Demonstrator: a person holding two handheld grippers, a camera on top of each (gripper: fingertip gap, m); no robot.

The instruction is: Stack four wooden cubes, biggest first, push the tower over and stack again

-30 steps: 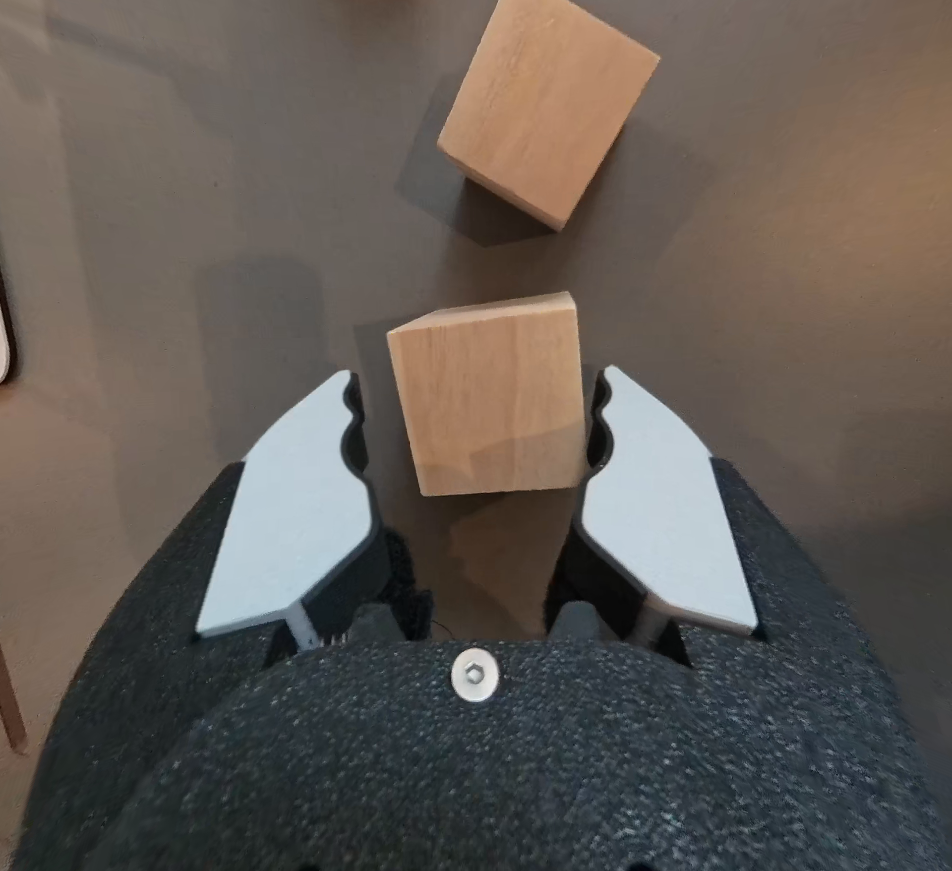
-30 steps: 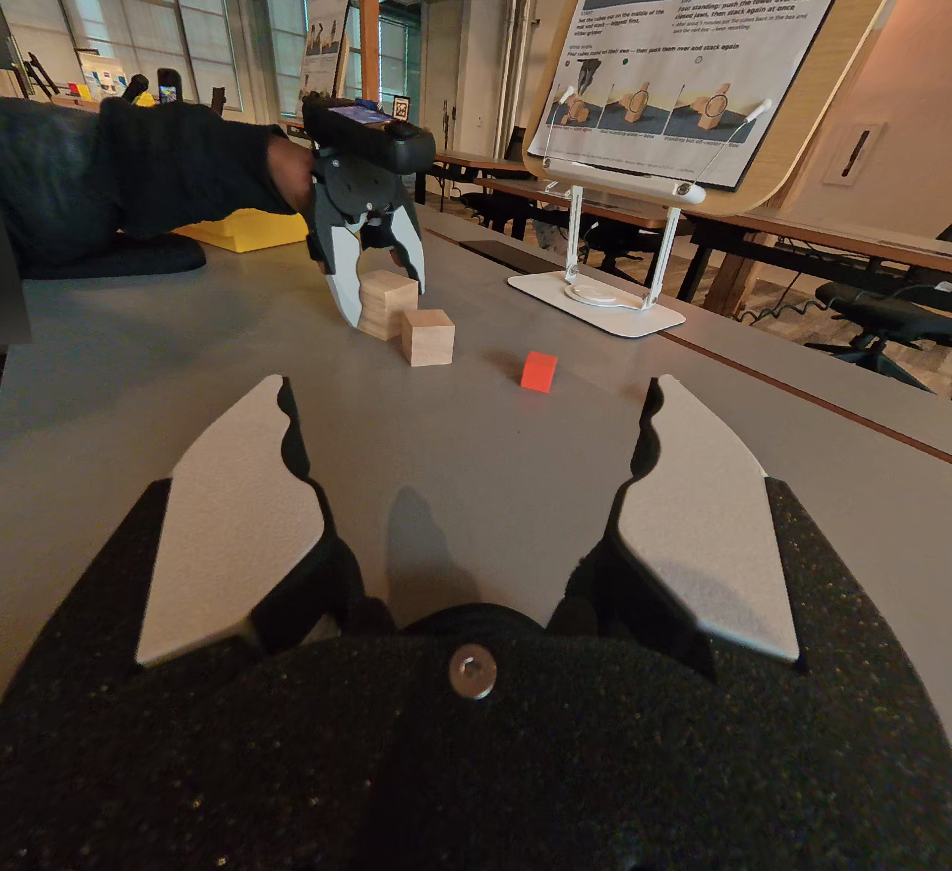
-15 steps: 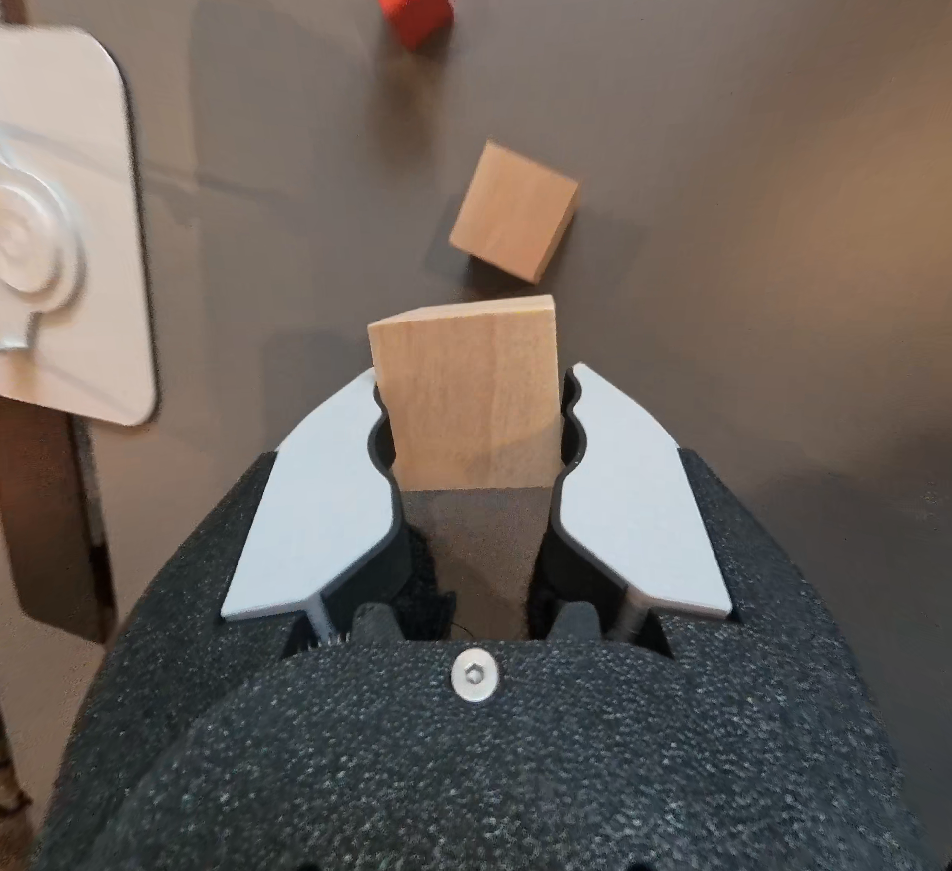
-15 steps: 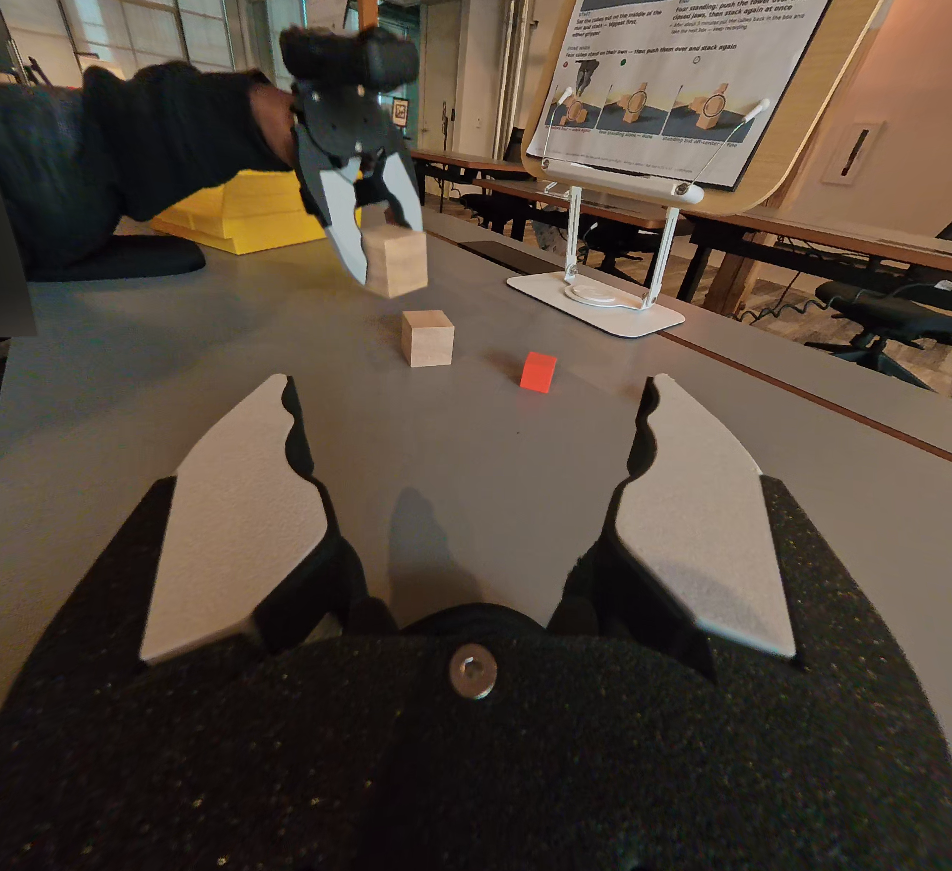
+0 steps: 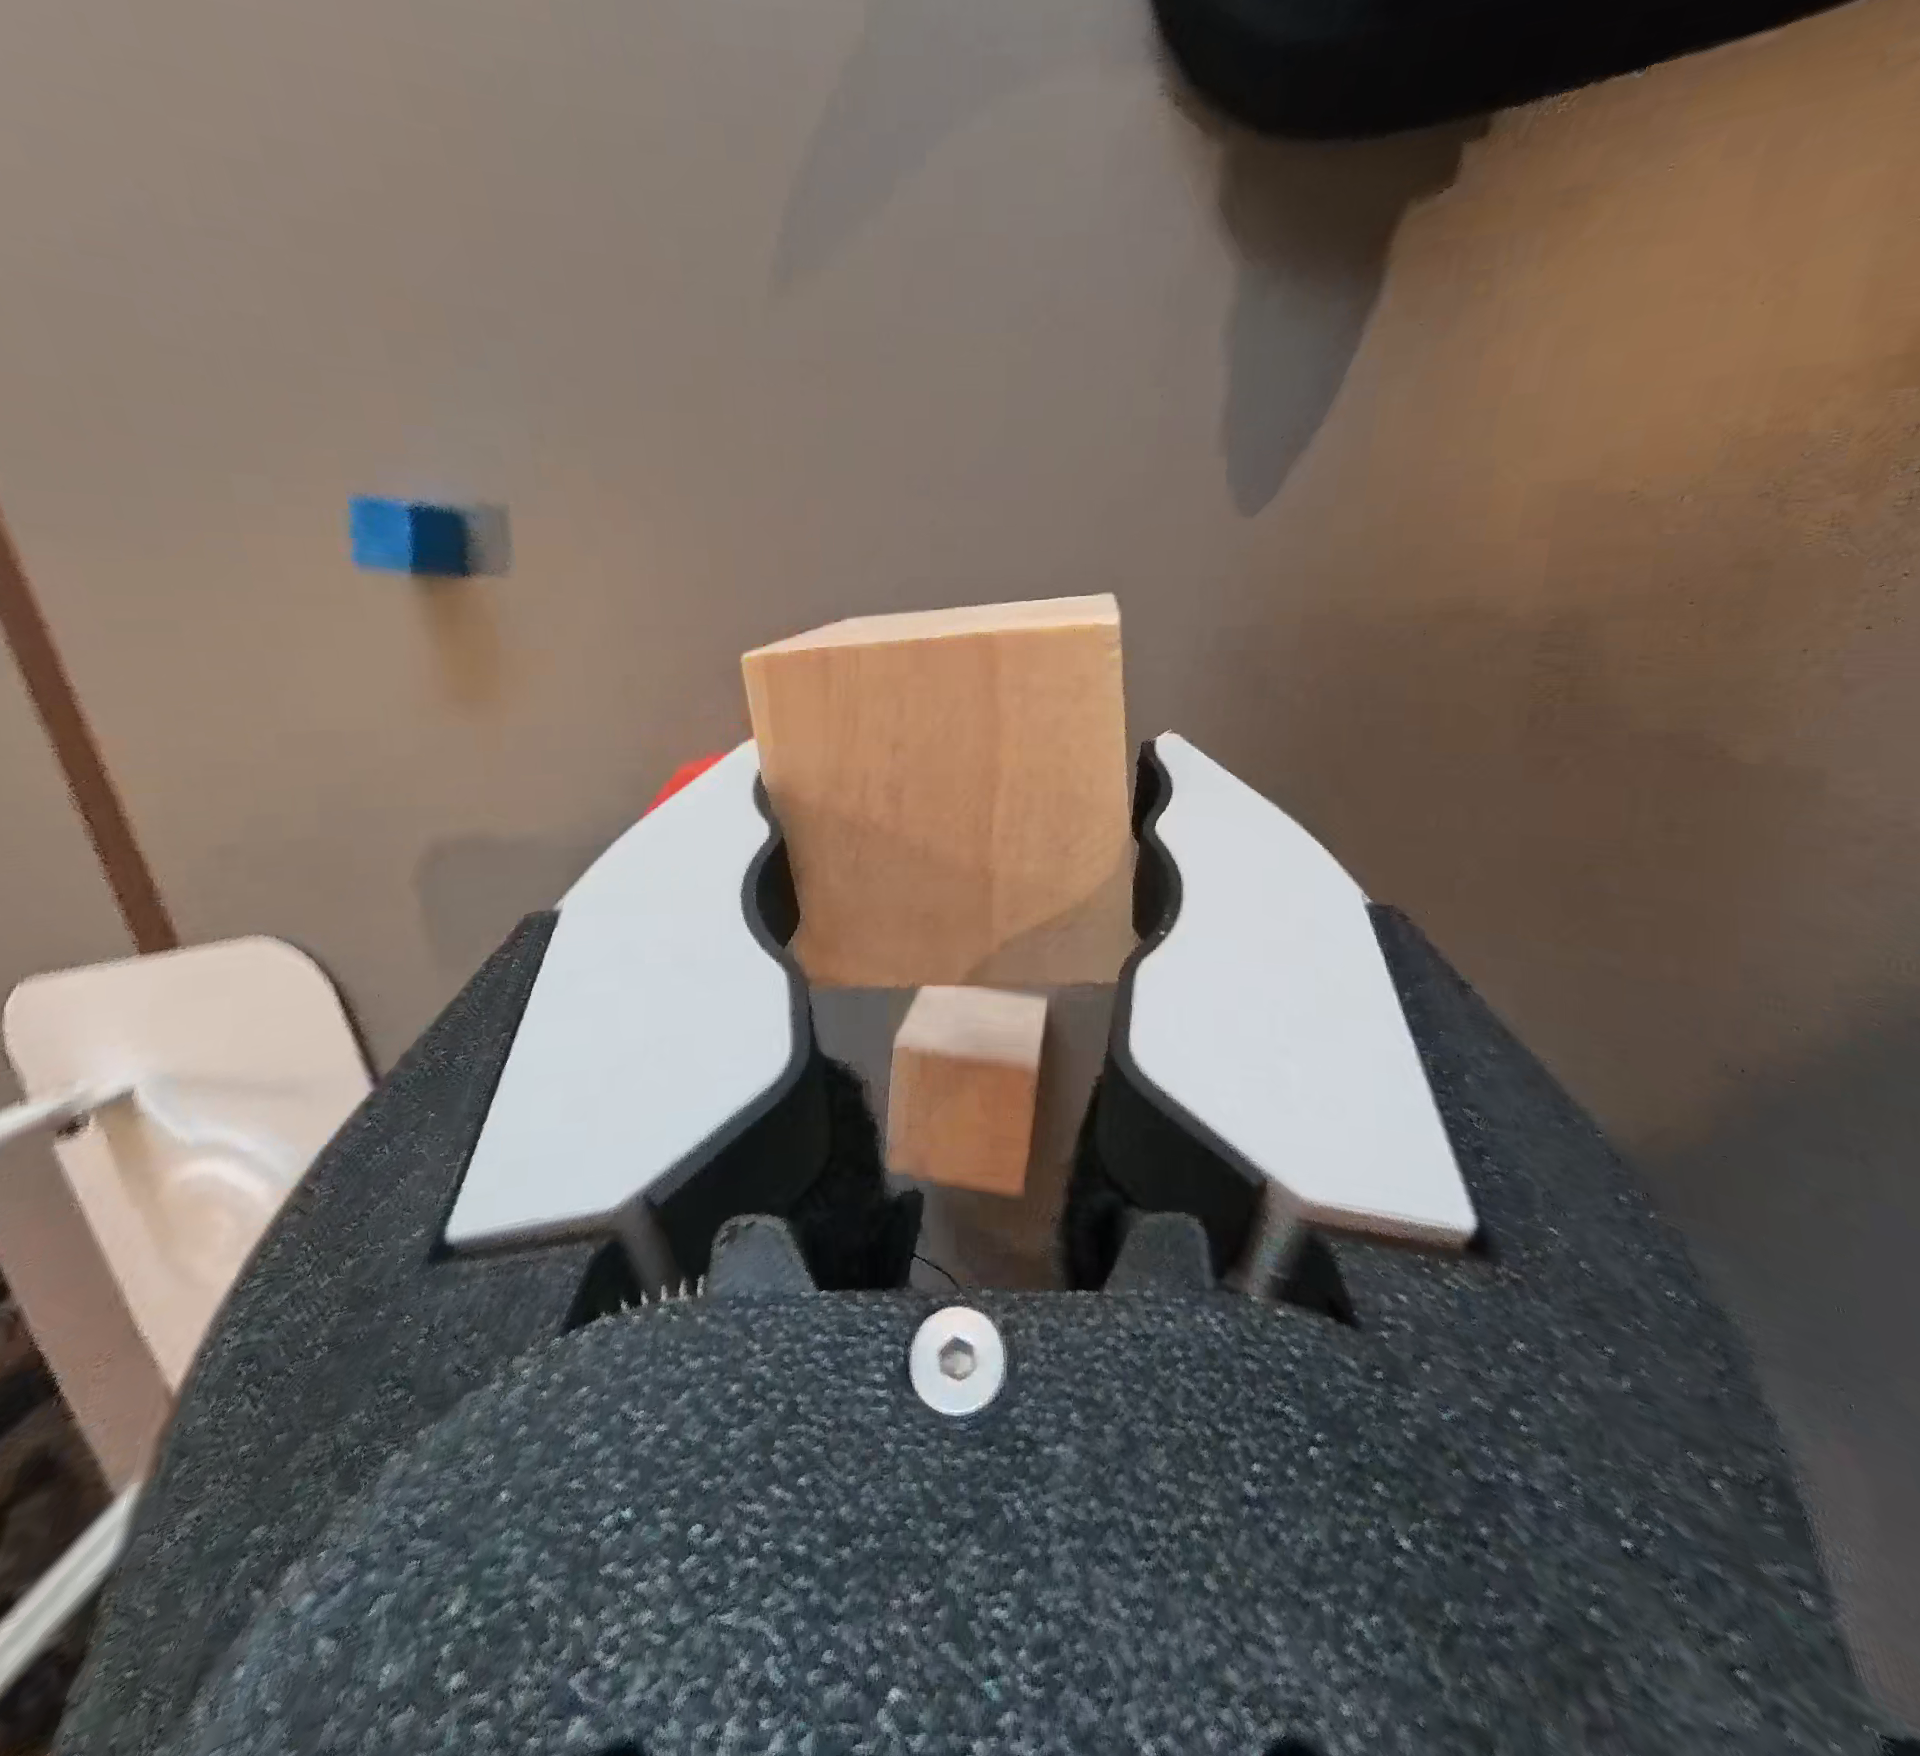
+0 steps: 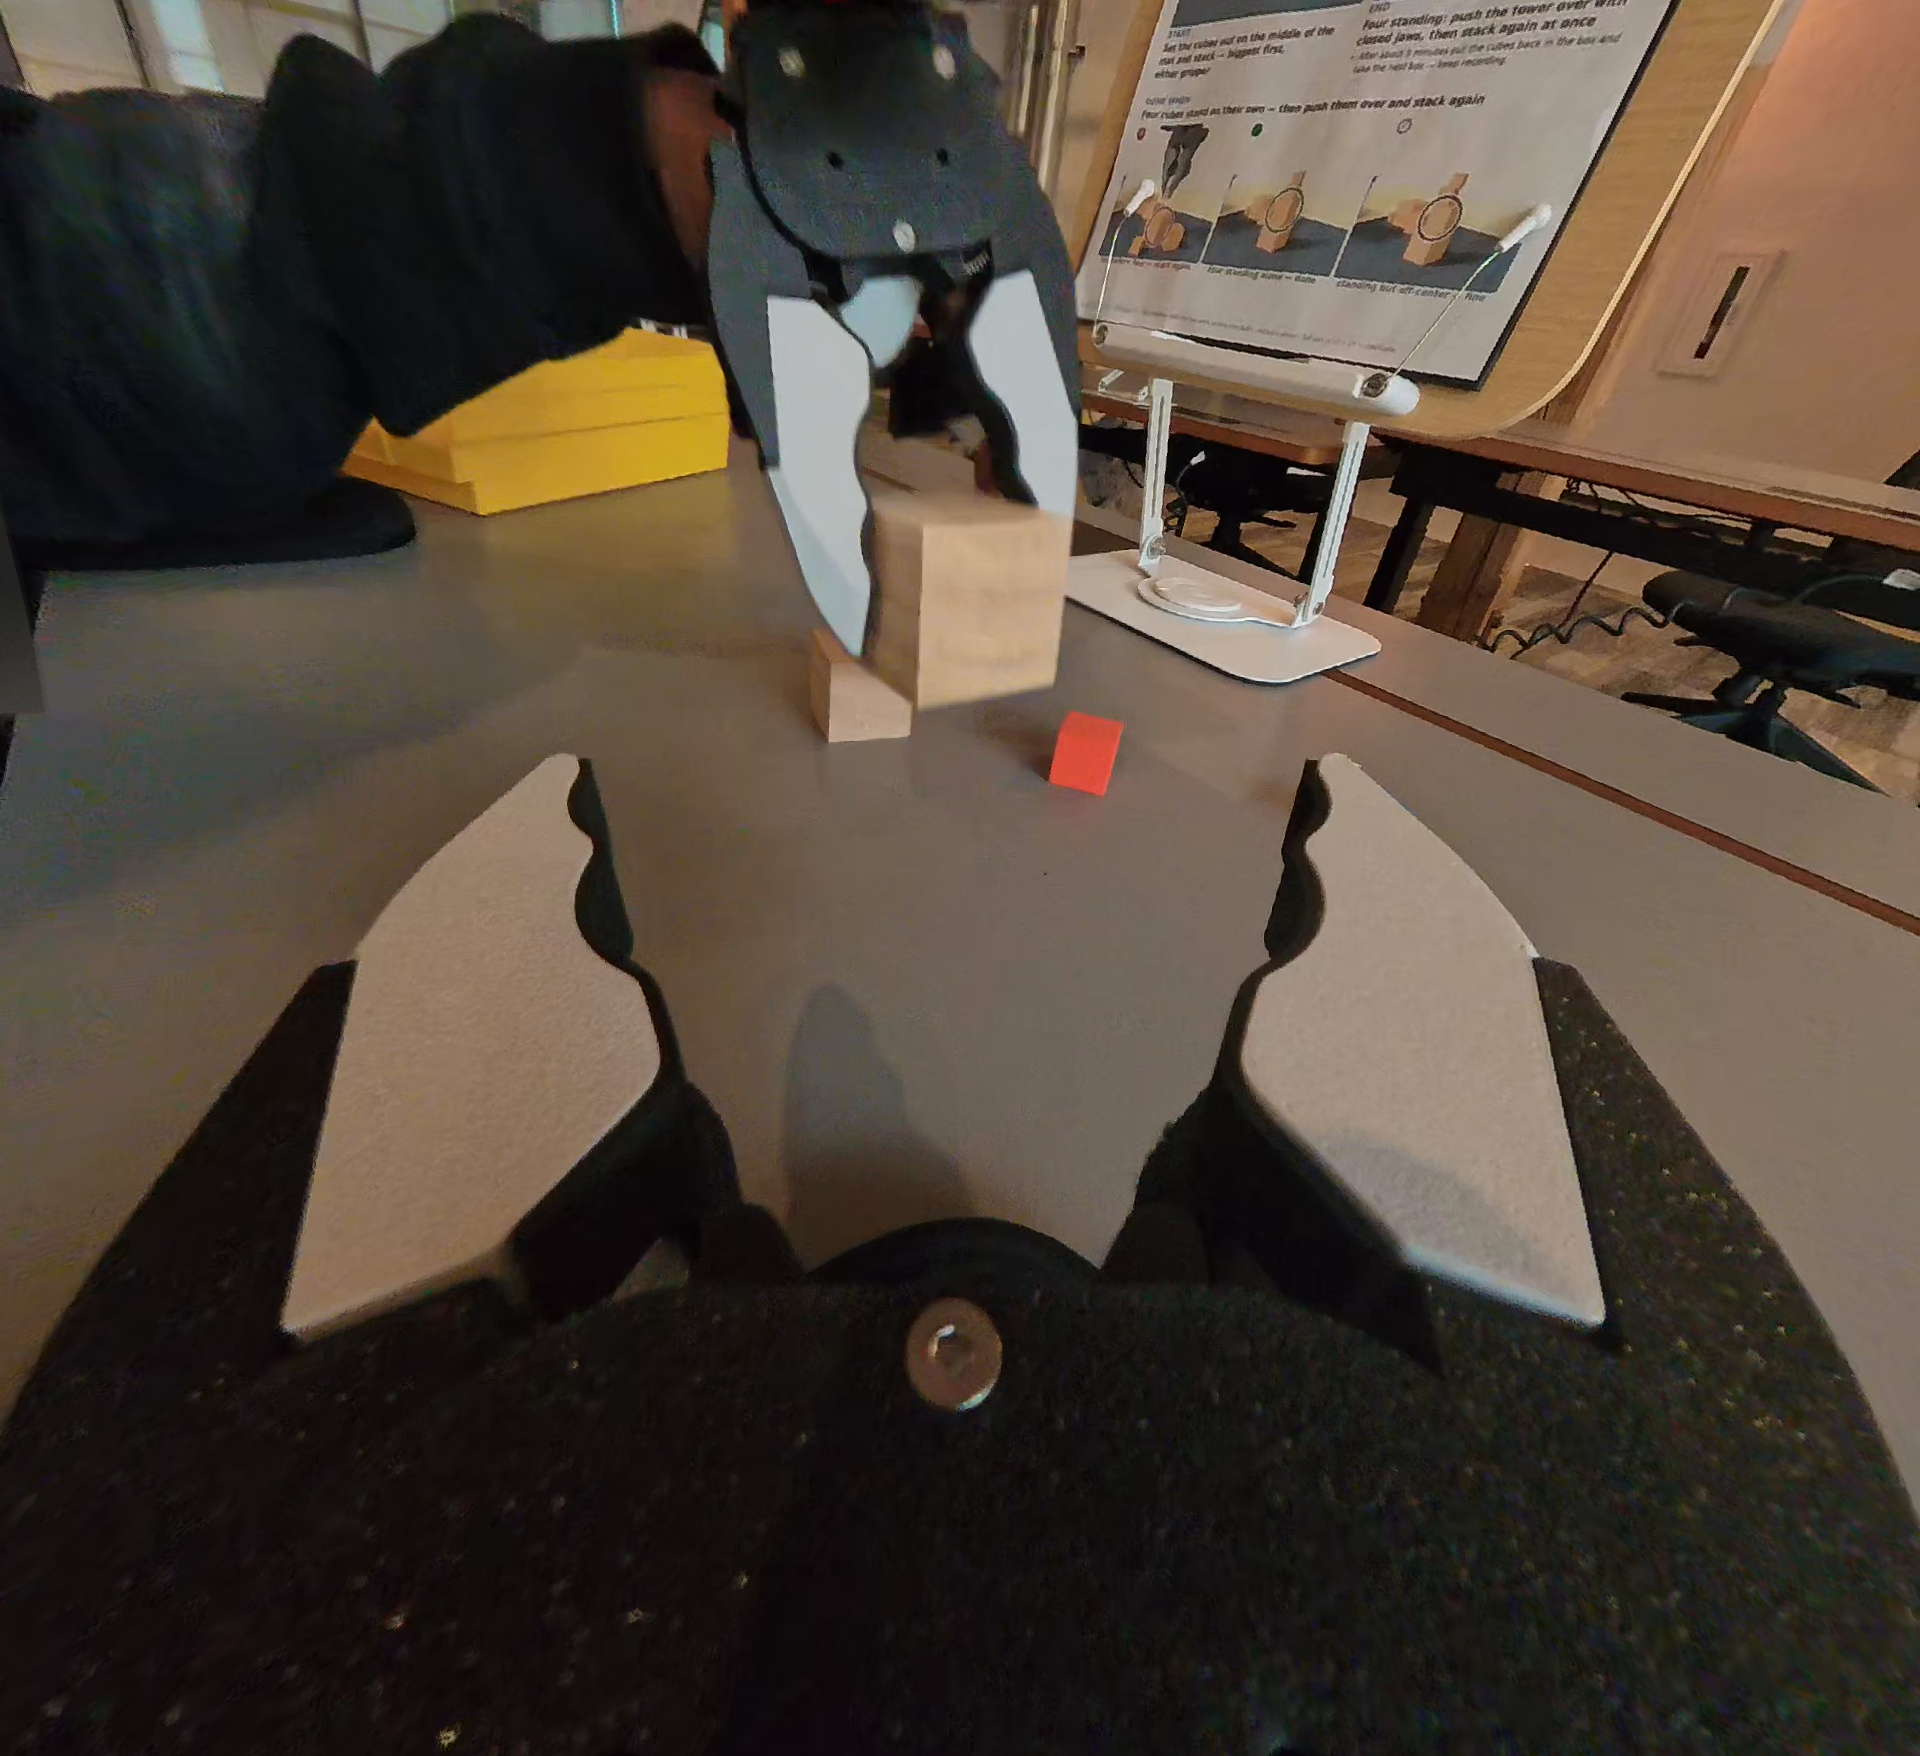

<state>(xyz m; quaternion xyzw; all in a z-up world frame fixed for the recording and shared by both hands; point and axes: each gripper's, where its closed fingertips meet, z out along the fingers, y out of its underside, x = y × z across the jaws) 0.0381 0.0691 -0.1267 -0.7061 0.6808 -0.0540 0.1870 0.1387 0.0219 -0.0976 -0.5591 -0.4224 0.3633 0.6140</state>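
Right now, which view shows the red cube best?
The right wrist view: the red cube sits whole and unobstructed on the grey table. The left wrist view shows only a red sliver behind a finger of the left hand-held gripper.

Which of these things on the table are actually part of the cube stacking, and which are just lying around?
Part of the job:
- large wooden cube, held in the left gripper
- smaller wooden cube
- red cube
- blue cube

Lying about:
- instruction board on white stand
- yellow foam slabs
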